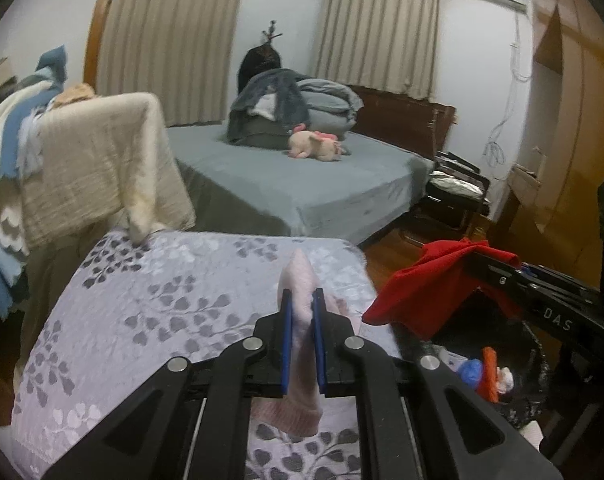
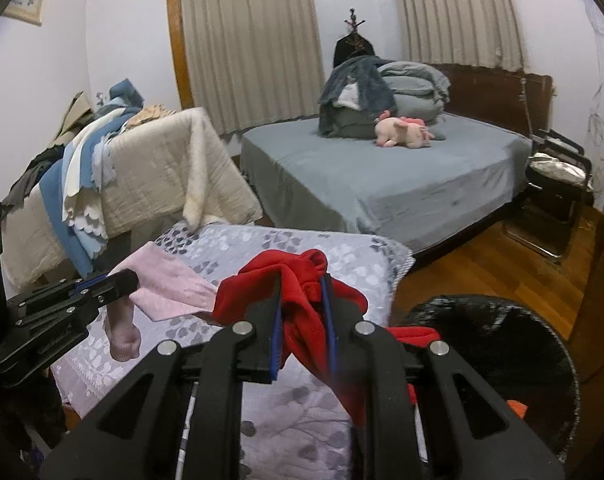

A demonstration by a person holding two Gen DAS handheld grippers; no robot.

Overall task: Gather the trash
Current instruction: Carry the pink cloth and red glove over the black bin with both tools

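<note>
My left gripper is shut on a pale pink sock and holds it above a lilac leaf-patterned cushion. The same sock hangs from that gripper in the right wrist view. My right gripper is shut on a red cloth, held just left of a black mesh trash bin. In the left wrist view the red cloth hangs over the bin, which holds blue, orange and white scraps.
A grey bed with folded bedding and a pink plush toy stands behind. A cream blanket drapes over furniture at the left. A black chair stands by the bed on the wooden floor.
</note>
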